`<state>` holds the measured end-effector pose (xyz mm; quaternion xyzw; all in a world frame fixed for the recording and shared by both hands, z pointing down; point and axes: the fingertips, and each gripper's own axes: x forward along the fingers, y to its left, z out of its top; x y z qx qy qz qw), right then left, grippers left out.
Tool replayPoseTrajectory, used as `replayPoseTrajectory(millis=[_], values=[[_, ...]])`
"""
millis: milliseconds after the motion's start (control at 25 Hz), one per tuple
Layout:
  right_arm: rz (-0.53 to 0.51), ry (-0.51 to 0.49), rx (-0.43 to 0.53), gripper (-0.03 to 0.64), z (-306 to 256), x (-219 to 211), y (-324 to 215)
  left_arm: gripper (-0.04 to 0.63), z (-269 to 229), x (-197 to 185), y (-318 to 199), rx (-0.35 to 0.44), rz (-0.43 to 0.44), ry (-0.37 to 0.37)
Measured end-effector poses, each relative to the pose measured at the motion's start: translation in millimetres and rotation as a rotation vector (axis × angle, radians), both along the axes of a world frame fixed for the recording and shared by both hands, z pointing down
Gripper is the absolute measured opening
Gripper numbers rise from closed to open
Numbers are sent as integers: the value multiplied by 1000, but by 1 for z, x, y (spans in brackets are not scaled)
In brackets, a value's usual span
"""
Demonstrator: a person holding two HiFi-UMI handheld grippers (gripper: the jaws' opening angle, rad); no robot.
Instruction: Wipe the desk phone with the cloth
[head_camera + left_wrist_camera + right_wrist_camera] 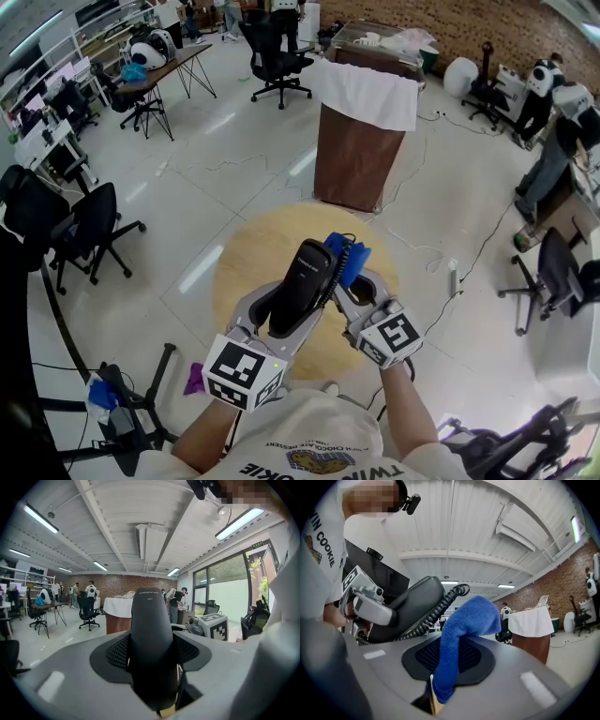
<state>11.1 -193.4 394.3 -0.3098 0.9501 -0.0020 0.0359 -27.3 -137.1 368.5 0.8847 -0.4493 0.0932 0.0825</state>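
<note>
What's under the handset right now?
The round wooden table. The handset, the left gripper, the right gripper and the blue cloth cover the part directly below; whatever lies there cannot be seen.

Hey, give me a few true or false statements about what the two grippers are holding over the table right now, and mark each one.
1. The left gripper is clamped on a black phone handset. True.
2. The right gripper holds a yellow sponge. False: a blue cloth is pinched between its jaws.
3. The handset lies flat on the round wooden table. False: it is held up in the left gripper, off the table.
4. A coiled cord runs along the handset. True.
</note>
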Motion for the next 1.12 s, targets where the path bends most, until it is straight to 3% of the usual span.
replayPoseTrajectory(millis=[1120], values=[[-76, 43, -74, 60, 43, -40, 60, 256, -8, -3, -25, -9, -1, 49]])
